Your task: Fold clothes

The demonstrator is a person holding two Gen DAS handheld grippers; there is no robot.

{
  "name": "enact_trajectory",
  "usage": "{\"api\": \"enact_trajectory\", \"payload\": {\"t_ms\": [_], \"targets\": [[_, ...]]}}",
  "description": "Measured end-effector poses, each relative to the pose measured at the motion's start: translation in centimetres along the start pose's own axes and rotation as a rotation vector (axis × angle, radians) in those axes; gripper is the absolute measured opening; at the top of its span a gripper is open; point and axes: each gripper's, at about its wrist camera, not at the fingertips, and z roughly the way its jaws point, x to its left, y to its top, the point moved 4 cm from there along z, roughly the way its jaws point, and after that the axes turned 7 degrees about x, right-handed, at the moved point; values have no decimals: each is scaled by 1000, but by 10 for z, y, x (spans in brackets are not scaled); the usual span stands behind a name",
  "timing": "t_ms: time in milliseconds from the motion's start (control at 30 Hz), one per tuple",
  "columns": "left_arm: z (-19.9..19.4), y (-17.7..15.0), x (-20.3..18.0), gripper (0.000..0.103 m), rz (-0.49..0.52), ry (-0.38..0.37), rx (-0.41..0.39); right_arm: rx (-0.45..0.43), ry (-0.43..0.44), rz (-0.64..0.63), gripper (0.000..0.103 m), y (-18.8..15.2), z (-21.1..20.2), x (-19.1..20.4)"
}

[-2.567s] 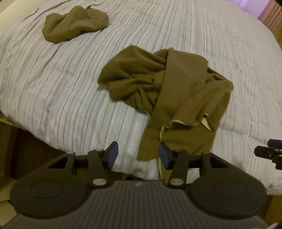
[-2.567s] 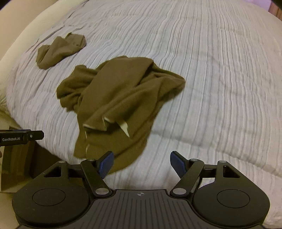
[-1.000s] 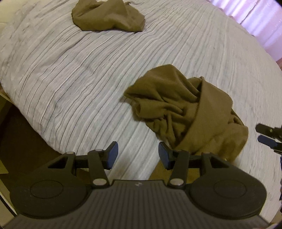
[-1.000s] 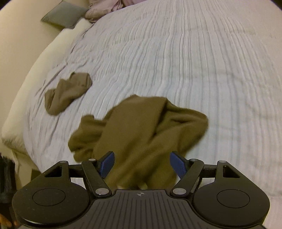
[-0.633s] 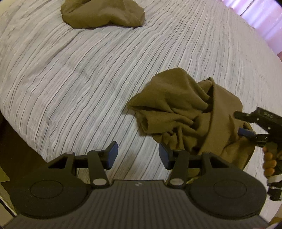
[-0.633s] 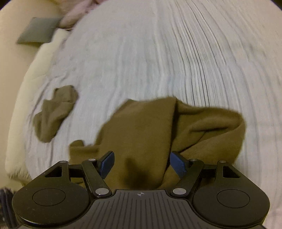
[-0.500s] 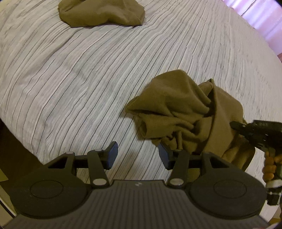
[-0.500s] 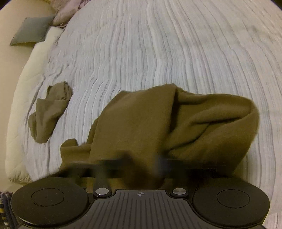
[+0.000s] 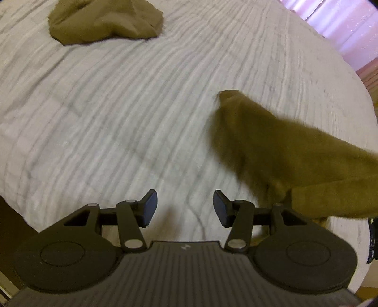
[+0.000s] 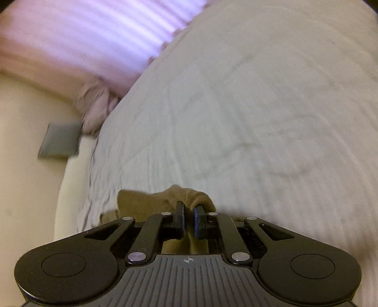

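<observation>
Garments: two olive-brown knit garments on striped grey bed (image 9: 118, 113). Right gripper (image 10: 188, 220) jaws clamp one (image 9: 271, 151); left gripper (image 9: 184, 207) jaws wide, empty; other (image 9: 104, 21) at far edge.

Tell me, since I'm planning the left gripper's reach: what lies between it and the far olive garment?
In the left wrist view, only bare striped bedspread lies between the open left gripper and the far olive garment.
</observation>
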Motion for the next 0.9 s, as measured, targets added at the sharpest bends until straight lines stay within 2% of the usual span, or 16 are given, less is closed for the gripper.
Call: {"api": "enact_trajectory", "payload": {"t_ms": [133, 167, 200, 233, 267, 333, 500, 633, 700, 800, 900], "targets": [[9, -10, -16, 48, 8, -26, 15, -27, -157, 114, 7, -10, -31, -52], [11, -13, -21, 48, 21, -28, 19, -25, -176, 121, 14, -14, -37, -60], [12, -16, -25, 48, 33, -27, 21, -3, -178, 114, 39, -17, -42, -64], [13, -17, -30, 48, 42, -24, 24, 28, -176, 101, 57, -22, -45, -66], [14, -19, -35, 48, 48, -24, 28, 52, -182, 86, 79, -27, -49, -68], [14, -22, -44, 48, 60, -32, 30, 45, -204, 83, 79, -35, -56, -73], [15, -26, -82, 48, 149, -65, 24, 11, -219, 178, 79, -43, -58, -93], [20, -33, -103, 49, 189, -80, 43, 78, -298, -26, 79, -52, -34, -75], [22, -35, -110, 49, 198, -81, 54, 116, -291, -82, 79, -62, -18, -68], [24, -36, -115, 49, 206, -81, 68, 154, -168, 108, 79, -76, 14, -82], [26, -34, -117, 49, 214, -72, 77, 121, -65, 336, 79, -87, 45, -107]]}}
